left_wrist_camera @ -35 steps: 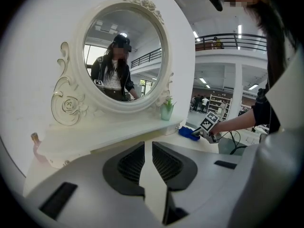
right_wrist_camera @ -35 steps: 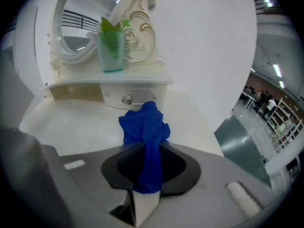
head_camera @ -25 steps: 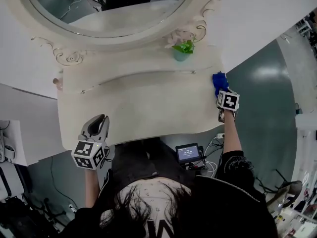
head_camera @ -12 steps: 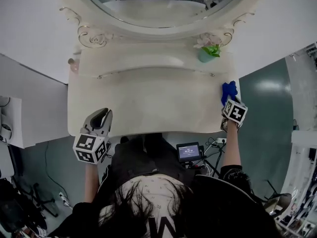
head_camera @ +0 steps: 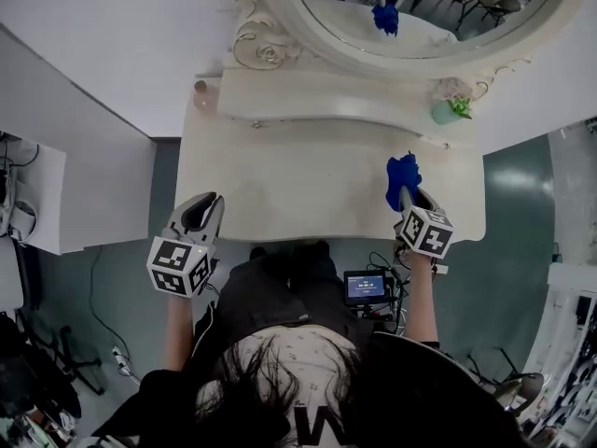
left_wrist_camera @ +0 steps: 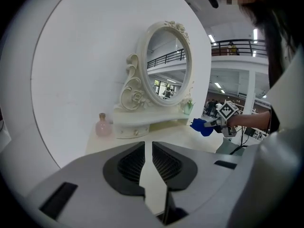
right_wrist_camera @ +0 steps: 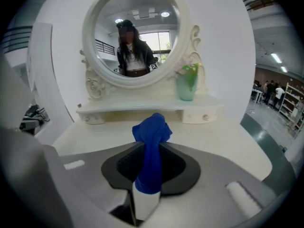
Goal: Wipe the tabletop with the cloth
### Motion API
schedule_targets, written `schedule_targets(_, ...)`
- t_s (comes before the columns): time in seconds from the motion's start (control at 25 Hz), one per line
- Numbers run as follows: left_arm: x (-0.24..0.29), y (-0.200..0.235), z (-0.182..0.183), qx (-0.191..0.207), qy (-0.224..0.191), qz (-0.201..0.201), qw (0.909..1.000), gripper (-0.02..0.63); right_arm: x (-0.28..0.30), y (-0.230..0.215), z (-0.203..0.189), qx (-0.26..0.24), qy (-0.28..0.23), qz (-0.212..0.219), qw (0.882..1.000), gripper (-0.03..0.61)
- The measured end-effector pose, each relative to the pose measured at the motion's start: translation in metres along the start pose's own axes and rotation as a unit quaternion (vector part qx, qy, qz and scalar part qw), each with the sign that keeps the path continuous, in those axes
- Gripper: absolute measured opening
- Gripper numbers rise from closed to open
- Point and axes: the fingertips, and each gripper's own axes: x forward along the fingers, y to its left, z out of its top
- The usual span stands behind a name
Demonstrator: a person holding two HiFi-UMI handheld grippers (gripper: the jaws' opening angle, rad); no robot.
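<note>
While the right tool [head_camera: 405, 196] is clenched on the blue cloth [head_camera: 402, 174], the left tool [head_camera: 202, 205] is released, its jaws a narrow slit apart with nothing between them. In the right gripper view the cloth [right_wrist_camera: 151, 151] stands up from between the jaws as a twisted bunch, its lower end pinched. It sits over the right part of the pale counter [head_camera: 298, 185], nearer the front edge than the back and a little in from the right edge. Whether it touches the surface I cannot tell.

The left tool lies over the front left corner of the counter, close to both the front and left edges. Between the two tools runs a broad bare stretch of counter. From the left gripper view, the right tool [left_wrist_camera: 212, 124] and the cloth [left_wrist_camera: 201, 126] show far across that surface.

Along the back runs a raised shelf [head_camera: 326, 101] under a round mirror [head_camera: 420, 7]. A small pink bottle [head_camera: 200, 88] stands at the shelf's left end, and a pale green vase [head_camera: 449, 111] with leaves stands at its right end. Both are well apart from the cloth. Beyond the counter's right edge is green floor [head_camera: 522, 213].
</note>
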Motion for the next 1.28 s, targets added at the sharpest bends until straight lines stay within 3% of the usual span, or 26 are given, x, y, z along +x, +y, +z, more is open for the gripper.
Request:
schedule_targets(0.16, -0.034, 0.039, -0.016, -0.003, -0.003, 0.010, 0.9999, 0.037, 0.003, 0.115, -0.006, -0.027, 0.000, 0.079, 0.996, 0.091)
schedule_targets(0.32, -0.064, 0.070, -0.033, -0.014, -0.008, 0.018, 0.9997, 0.037, 0.011, 0.230, -0.015, -0.072, 0.007, 0.157, 0.985, 0.091)
schedule_targets(0.52, -0.097, 0.101, -0.048, -0.032, -0.020, 0.036, 0.9986, 0.037, 0.022, 0.360, -0.030, -0.136, 0.019, 0.238, 0.961, 0.091)
schedule_targets(0.68, -0.122, 0.115, -0.063, -0.050, -0.028, 0.055, 0.9969, 0.037, 0.029, 0.437, -0.050, -0.193, 0.034, 0.281, 0.940, 0.091)
schedule_targets(0.96, -0.160, 0.126, -0.086, -0.079, -0.034, 0.092, 0.9921, 0.037, 0.051, 0.500, -0.086, -0.263, 0.062, 0.299, 0.915, 0.091)
schedule_targets(1.28, -0.185, 0.137, -0.108, -0.095, -0.022, 0.119, 0.9882, 0.037, 0.068, 0.496, -0.123, -0.299, 0.097, 0.293, 0.903, 0.091)
